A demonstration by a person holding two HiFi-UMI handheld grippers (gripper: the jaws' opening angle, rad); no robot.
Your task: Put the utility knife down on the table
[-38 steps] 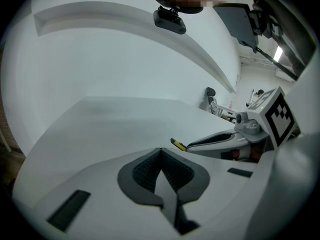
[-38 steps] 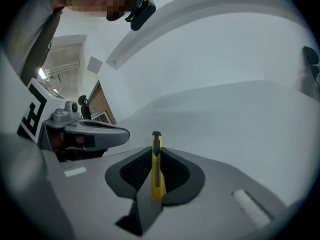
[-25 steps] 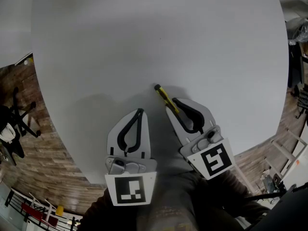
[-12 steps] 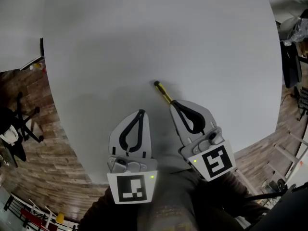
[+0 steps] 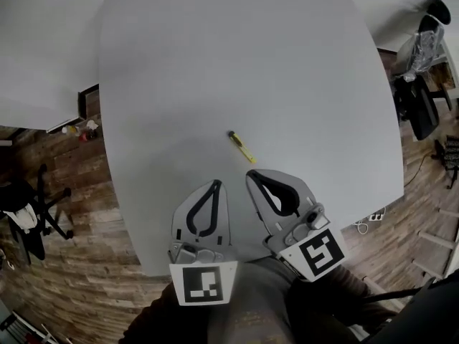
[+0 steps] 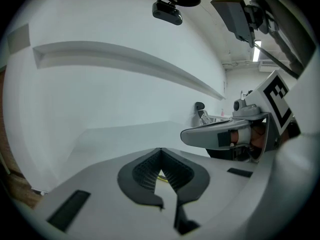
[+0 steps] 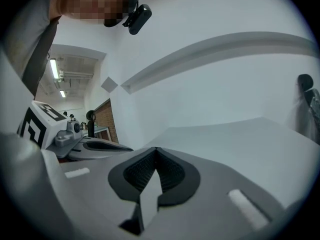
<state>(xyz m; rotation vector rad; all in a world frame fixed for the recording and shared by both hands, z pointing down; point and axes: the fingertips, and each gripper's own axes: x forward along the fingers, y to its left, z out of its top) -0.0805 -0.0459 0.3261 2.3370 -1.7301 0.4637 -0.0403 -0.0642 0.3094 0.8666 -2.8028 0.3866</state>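
The utility knife (image 5: 241, 147), yellow with a black tip, lies flat on the white table (image 5: 215, 63), free of both grippers. My right gripper (image 5: 252, 173) is shut just short of the knife's near end, with a small gap between them and nothing in its jaws. In the right gripper view, the right gripper (image 7: 156, 151) has its pads meeting at the tips. My left gripper (image 5: 215, 184) is shut and empty, beside the right one over the table's near edge. In the left gripper view, the left gripper (image 6: 160, 151) has a thin yellow sliver showing behind its closed tips.
The table's near edge runs under both grippers, with wooden floor (image 5: 79, 264) beyond it. A dark office chair (image 5: 29, 206) stands at the left and another chair (image 5: 419, 99) at the right. A second white table (image 5: 36, 49) adjoins on the left.
The knife was at the right gripper's tips a second ago; now it lies alone on the table. Both grippers have drawn back toward me, and the head view takes in more of the table.
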